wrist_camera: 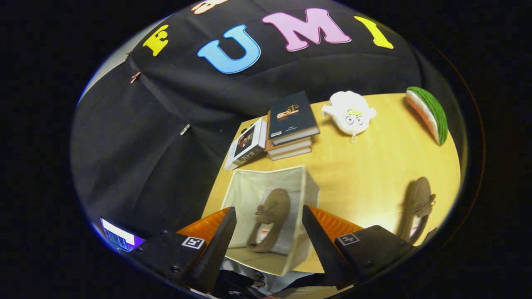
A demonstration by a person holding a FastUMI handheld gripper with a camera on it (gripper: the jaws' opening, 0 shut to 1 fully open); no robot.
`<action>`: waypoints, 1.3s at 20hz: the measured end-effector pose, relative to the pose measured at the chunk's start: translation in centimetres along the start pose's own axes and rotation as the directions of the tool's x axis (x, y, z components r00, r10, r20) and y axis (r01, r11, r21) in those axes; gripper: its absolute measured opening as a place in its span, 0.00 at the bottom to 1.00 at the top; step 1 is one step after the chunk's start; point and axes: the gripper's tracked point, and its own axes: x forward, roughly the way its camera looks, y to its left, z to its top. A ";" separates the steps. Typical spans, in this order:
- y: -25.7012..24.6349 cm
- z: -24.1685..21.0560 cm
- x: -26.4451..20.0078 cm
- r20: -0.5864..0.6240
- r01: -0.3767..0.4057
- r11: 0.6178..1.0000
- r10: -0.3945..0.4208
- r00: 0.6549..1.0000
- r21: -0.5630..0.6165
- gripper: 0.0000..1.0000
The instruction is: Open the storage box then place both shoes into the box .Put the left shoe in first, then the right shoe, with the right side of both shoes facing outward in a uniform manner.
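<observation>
Lying inside the open storage box [270, 216], one brown shoe [270, 220] rests lengthwise on the box floor, its toe toward the far wall and its heel toward the near rim, which suggests the first half of the job is done; which side of it faces outward cannot be told from above. The box stands with its mouth up at the near corner of the wooden table [374, 166], so a shoe can be lowered straight in. The gripper [269, 232] hangs above the box with its fingers spread wide and nothing between them, the box and the shoe showing in the gap, a posture that fits having let go, though that is only my reading. The second shoe [419, 207] lies well apart on the bare table to the right of the box, toe away, ready to be picked up and set beside its mate. Beyond the box sit a stack of books [291, 128], a white plush toy [349, 113] and a watermelon-slice toy [430, 114], all clear of the path between shoe and box.
</observation>
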 end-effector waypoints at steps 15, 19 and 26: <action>-28.2 -6.3 -9.4 -0.009 0.407 0.907 -0.410 0.912 -0.109 0.98; -32.3 -9.5 -8.6 -0.075 0.452 0.884 -0.462 0.884 -0.122 0.95; -35.5 -10.8 -4.2 -0.116 0.473 0.875 -0.482 0.868 -0.101 0.73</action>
